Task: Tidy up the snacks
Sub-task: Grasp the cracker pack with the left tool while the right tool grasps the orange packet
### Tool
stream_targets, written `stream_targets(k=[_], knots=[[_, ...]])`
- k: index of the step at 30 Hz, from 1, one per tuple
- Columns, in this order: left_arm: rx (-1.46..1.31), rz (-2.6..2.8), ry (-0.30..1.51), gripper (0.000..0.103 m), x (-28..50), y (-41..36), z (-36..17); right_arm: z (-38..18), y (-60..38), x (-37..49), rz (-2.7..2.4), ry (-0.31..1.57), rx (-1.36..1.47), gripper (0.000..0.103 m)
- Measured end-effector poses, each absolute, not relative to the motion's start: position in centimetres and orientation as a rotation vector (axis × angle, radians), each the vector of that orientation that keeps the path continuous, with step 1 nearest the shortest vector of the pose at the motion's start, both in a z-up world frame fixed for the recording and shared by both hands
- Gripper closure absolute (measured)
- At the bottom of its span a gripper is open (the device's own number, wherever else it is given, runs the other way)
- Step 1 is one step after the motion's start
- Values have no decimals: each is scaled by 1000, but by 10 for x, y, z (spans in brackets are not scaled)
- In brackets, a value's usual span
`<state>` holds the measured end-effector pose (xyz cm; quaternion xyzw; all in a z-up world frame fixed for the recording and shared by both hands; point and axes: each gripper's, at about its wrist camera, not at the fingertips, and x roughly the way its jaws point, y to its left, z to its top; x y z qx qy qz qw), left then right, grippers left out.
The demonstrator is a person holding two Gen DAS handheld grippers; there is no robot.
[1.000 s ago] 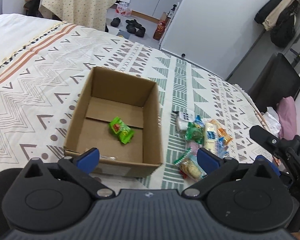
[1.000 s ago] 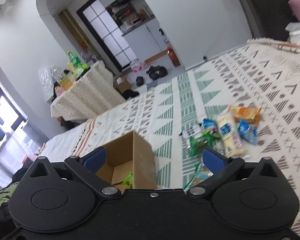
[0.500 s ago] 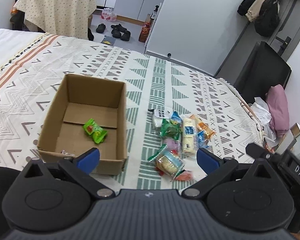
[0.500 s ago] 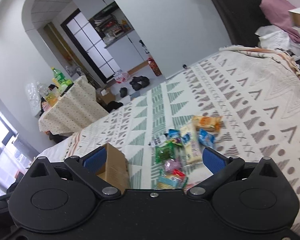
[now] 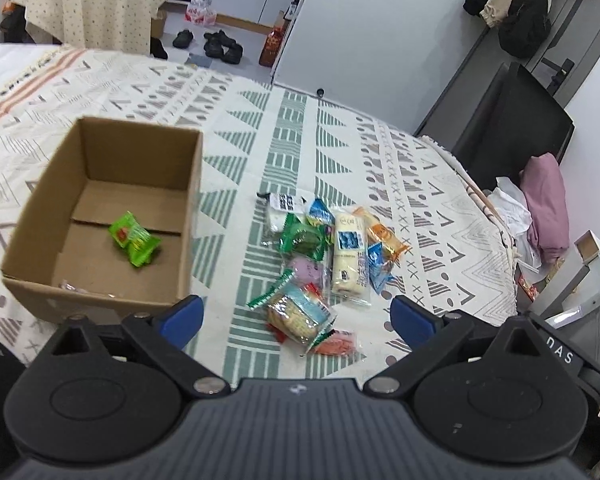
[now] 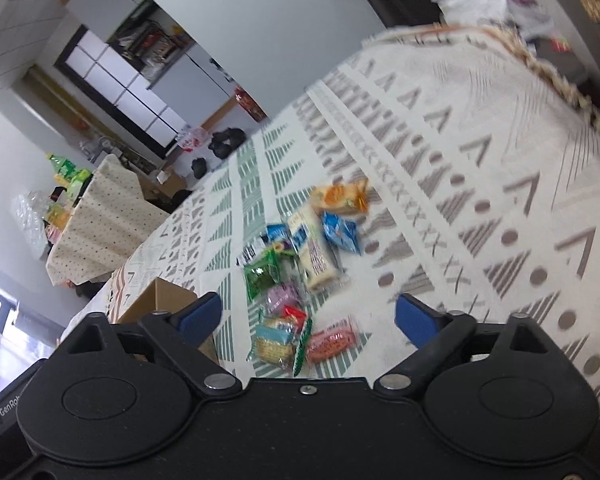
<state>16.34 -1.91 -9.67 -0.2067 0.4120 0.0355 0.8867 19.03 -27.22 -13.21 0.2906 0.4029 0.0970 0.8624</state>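
Cardboard box (image 5: 100, 216) sat on the bed (image 5: 440, 208) toward its left side, open top, one green snack packet (image 5: 134, 239) already on its floor. Just right of the box's right wall, on the green-striped band of the bedspread, lay the snack pile (image 5: 324, 256), nothing in it touching the box.

Left gripper (image 5: 296, 314) hung over the near edge of the bed, jaws spread wide and empty; the pile's nearest item, the clear-wrapped cracker packet (image 5: 296, 314), lay straight ahead between the two blue fingertips (image 5: 182, 314) and below them, not touched.

Right gripper (image 6: 308, 316) also stood over the near edge, jaws apart with nothing in them, though they had just been narrowing a little. Its view was rolled and smeared. The same cracker packet (image 6: 278, 340) and a pink sausage pack (image 6: 332, 338) sat right in front of its gap.

Long pale bar (image 5: 350, 254) ran with its long axis away from the near edge, roughly in line with both grippers' pointing direction, so jaws closing crosswise would span its short side.

Judgement: both grippers looked about equally close to the pile; the near-edge packets were the easiest first picks, then a short carry left into the box.
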Motion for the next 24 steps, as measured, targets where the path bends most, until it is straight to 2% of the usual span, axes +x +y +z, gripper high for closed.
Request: stream_targets(k=[8, 15, 18, 24], knots=[[-467, 71, 903, 11, 185, -26, -126, -159, -271, 206, 212, 956, 716, 25], [-502, 90, 935, 25, 204, -31, -151, -189, -266, 224, 212, 1068, 861, 45], [-520, 102, 947, 26, 211, -29, -161, -203, -262, 231, 184, 1117, 892, 54], [-534, 116, 978, 26, 226, -29, -178, -225, -254, 245, 123, 1182, 918, 56]])
